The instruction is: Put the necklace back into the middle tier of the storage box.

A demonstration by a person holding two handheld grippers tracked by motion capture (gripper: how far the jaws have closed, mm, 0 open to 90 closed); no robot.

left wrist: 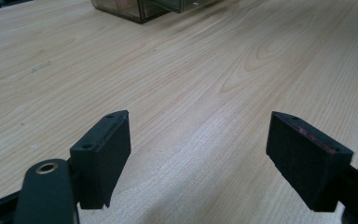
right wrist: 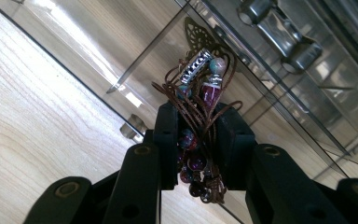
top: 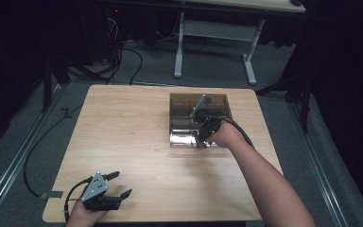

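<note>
The right gripper (right wrist: 196,140) is being held at the front edge of the clear acrylic box (top: 177,101), its jaws drawn in narrow and clamped on a beaded cord bracelet (right wrist: 200,93). In the right gripper view the bracelet is being pinched between the two black pads: brown cord loops, purple beads, a pale blue-green bead and a silver tube bead are bunching up above the jaw tips, while more purple beads are hanging below, inside the jaws. The bundle is being kept just over the box's front drawer, next to a small round drawer knob (right wrist: 133,127); a metal fitting (right wrist: 279,32) is lying deeper inside the box, beyond the bracelet. In the high view the right gripper (top: 202,137) is being pointed down at the box's near side, with the right hand (top: 224,135) just beside the box.

The left gripper (top: 118,184) is being held well apart from the box, at the near left part of the wooden table (top: 123,123). Its jaws are being kept wide, with only bare tabletop (left wrist: 191,84) between them.
</note>
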